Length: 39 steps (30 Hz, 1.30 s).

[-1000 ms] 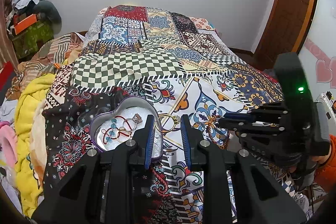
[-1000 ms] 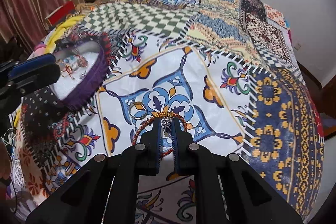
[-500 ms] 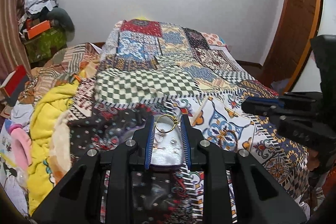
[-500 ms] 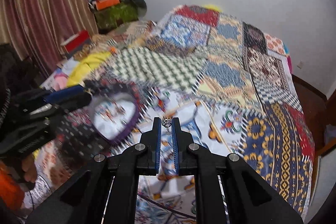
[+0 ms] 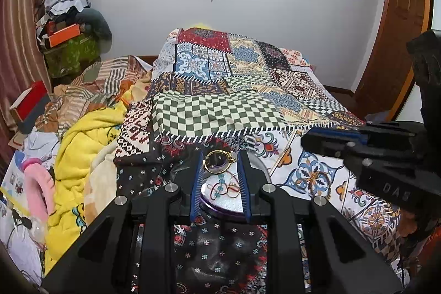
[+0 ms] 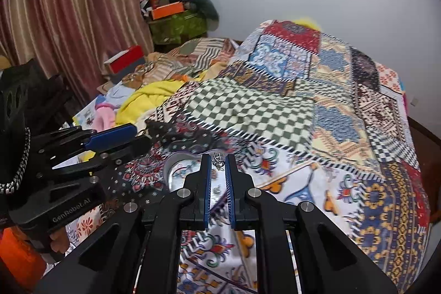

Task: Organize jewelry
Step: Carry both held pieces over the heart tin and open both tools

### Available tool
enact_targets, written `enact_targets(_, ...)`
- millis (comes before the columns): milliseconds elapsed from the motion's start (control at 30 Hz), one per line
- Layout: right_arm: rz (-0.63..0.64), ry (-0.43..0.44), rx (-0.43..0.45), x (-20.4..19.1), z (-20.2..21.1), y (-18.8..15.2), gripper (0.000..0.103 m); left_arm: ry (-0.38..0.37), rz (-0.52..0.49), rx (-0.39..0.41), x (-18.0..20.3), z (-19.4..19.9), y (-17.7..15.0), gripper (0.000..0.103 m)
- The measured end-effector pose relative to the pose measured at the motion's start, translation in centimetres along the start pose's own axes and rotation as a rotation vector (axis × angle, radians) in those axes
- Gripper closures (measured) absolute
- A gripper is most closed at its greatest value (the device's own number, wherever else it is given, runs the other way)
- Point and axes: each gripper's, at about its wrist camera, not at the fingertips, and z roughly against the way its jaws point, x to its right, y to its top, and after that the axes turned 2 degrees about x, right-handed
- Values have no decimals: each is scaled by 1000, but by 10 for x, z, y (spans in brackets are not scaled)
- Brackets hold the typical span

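My left gripper (image 5: pixel 219 156) is shut on a thin gold bangle (image 5: pixel 213 166), which spans the gap between its fingertips. It hangs just above a heart-shaped tin with a purple rim (image 5: pixel 220 209) that holds several pieces of jewelry (image 5: pixel 223 186). My right gripper (image 6: pixel 218 156) is shut on a bracelet, of which only the small silver charm (image 6: pixel 218 161) shows between the tips. It hovers over the right side of the same tin (image 6: pixel 171 170). The right gripper (image 5: pixel 307 141) sits to the right in the left wrist view. The left gripper (image 6: pixel 142 135) sits to the left in the right wrist view.
The tin rests on a patchwork bedspread (image 5: pixel 215 112). A yellow blanket (image 5: pixel 80 139), a pink slipper (image 5: pixel 38 189) and a red box (image 5: pixel 30 104) lie left of the bed. A striped curtain (image 6: pixel 69 18), a clutter pile (image 6: pixel 176 10) and a wooden door (image 5: pixel 397 46) stand around.
Both grippers rose from the bedspread with their jewelry and came over the tin. The gold bangle left the bed in the left gripper, and the bracelet left it in the right gripper.
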Motion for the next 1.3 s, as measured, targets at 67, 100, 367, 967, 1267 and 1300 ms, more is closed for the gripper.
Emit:
enact_targets(67, 13, 7, -20, -5, -9, -3, 94, -1, 4, -9, -2, -2, -3, 79)
enact_targets(100, 17, 12, -28, -7, -12, -4, 94, -1, 5, -14, -3, -3, -4, 79)
enact_targets(367, 16, 41, -97, -10, -40, -15, 94, -23, 10, -68, -7, -23, -15, 79)
enact_targets(967, 30, 82, -166, -11, -62, -29, 94, -55, 29, -123, -11, -53, -21, 80)
enact_targets(1267, 31, 98, -193, -10, -62, -29, 94, -68, 39, -129, -12, -49, -18, 79)
enact_targets(1300, 33, 98, -192, -10, -61, -29, 94, -65, 41, -125, -12, -47, -16, 79)
